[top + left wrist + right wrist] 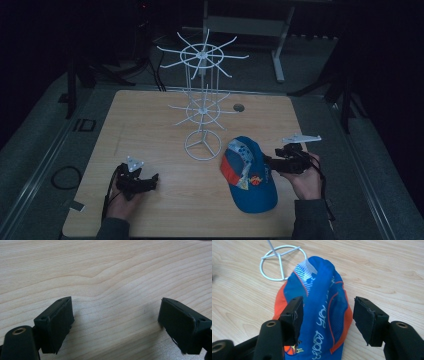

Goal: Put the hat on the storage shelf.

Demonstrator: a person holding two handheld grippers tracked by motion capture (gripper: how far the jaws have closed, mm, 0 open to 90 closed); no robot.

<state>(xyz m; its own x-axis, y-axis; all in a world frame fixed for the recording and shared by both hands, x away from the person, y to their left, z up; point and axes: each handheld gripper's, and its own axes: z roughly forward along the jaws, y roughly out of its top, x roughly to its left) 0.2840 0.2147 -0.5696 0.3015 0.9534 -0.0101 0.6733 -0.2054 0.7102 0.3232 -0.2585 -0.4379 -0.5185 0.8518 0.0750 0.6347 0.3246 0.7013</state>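
Lower right of high view: right gripper jaws apart astride blue cap, not pinching. Left gripper wide open, empty, over table.

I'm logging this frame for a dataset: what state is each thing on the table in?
cap: lying on the table, not hung, between the right gripper's open jaws.
wire stand: upright, arms bare.
left gripper: open, holding nothing, over bare table.
right gripper: open, not clamped on the cap.

One cap, one white wire rack, two tongs: left, right, one table.
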